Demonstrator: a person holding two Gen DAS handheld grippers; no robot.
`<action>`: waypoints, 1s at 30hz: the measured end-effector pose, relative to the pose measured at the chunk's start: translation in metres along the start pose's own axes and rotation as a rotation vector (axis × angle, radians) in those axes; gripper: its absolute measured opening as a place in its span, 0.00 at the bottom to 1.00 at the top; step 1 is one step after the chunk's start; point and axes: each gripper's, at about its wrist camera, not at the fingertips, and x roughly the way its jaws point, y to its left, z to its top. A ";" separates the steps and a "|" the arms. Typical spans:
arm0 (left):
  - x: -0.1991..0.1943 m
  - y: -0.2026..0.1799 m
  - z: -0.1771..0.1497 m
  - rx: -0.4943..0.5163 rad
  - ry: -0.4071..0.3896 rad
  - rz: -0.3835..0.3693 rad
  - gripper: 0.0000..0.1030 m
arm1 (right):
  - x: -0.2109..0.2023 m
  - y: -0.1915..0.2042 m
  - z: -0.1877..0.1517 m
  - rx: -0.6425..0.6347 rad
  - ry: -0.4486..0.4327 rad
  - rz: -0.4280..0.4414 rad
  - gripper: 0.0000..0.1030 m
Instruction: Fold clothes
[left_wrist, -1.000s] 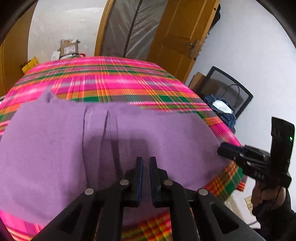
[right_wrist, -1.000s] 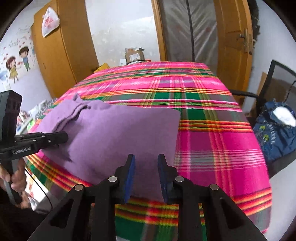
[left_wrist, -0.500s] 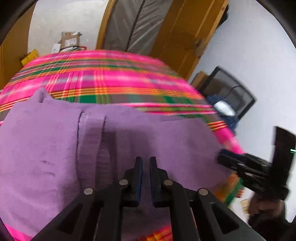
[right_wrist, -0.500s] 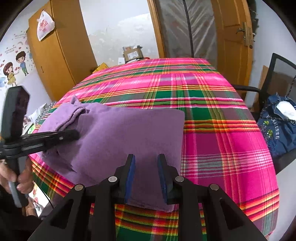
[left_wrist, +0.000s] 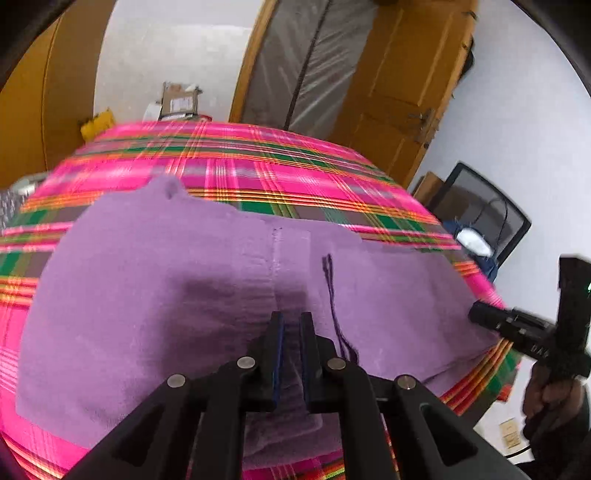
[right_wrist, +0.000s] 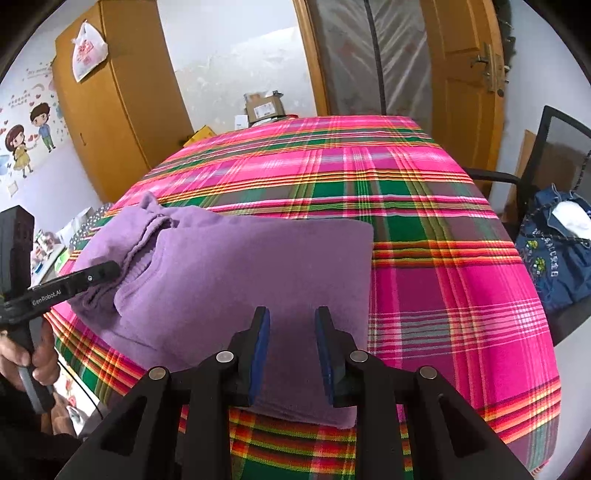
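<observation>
Left gripper (left_wrist: 291, 321): fingers parting slightly, gripping nothing, over purple garment (left_wrist: 155, 295).
Right gripper (right_wrist: 291, 321): fingers standing apart, empty.
Risk: fingertips snagging one layer, dragging the fold crooked.

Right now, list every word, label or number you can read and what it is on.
"GenRobot.AI": side of the left gripper.
Label on the cardboard box: too small to read.
Red print on the plastic bag: blurred.
Light lettering on the denim bag: unreadable.
Wall sticker writing: too small.
</observation>
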 end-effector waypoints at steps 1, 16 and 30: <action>0.000 -0.003 0.001 0.008 0.002 0.007 0.07 | -0.001 0.000 0.000 0.001 0.000 -0.002 0.25; -0.007 -0.020 -0.001 0.013 0.021 -0.006 0.07 | -0.011 0.000 -0.004 0.011 -0.022 0.000 0.25; -0.007 -0.052 -0.013 0.077 0.055 -0.038 0.07 | -0.006 0.004 -0.016 -0.004 -0.006 0.006 0.28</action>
